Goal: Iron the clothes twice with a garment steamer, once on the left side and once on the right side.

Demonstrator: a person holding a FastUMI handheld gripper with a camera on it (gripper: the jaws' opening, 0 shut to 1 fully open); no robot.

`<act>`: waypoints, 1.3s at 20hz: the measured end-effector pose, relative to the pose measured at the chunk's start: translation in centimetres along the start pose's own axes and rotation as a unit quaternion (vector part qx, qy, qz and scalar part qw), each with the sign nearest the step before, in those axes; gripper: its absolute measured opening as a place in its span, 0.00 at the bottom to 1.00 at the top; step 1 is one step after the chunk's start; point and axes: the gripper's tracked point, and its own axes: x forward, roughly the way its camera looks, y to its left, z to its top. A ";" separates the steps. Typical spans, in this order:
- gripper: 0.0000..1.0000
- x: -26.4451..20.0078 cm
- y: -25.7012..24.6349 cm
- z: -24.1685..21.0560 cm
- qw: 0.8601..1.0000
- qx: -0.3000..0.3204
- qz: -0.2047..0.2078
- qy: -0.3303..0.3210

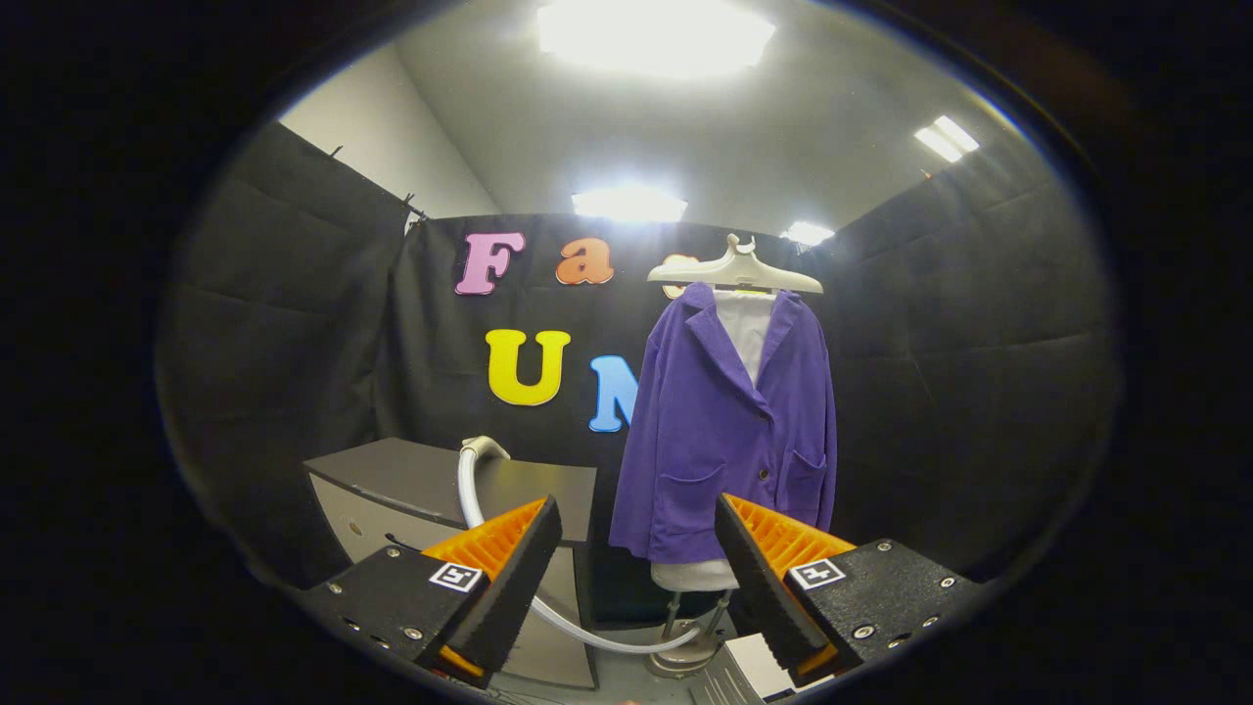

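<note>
A purple jacket (729, 431) hangs over a white board on a white hanger (736, 272), on a stand (685, 641) beyond my fingers and a little to the right. A white hose (470, 490) curves from the grey cabinet top (431, 480) down toward the stand's base; the steamer head is hidden. My gripper (636, 524) is open, its fingers wide apart with nothing between them, well short of the jacket.
A grey cabinet (372, 519) stands beyond the left finger. A white block (759, 666) lies low by the right finger. Black cloth walls close the booth on three sides, with ceiling lights above.
</note>
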 end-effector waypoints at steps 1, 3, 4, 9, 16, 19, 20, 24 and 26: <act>0.97 0.1 -0.7 0.0 1.000 0.001 0.006 0.004; 0.97 0.0 -2.0 -0.1 1.000 0.005 0.019 0.007; 0.97 -0.1 -2.4 -0.1 1.000 0.009 0.027 0.008; 0.97 -0.7 -4.9 -1.7 0.998 -0.007 0.067 0.013; 0.97 -1.5 -4.3 -4.2 0.992 -0.024 0.115 0.039; 0.97 -0.7 -2.5 -4.1 0.991 -0.010 0.126 0.038; 0.97 -0.2 -1.7 -4.2 0.991 -0.007 0.129 0.039; 0.97 2.9 2.0 -3.9 0.991 -0.004 0.128 0.047; 0.97 4.6 4.5 -2.6 0.991 0.003 0.128 0.045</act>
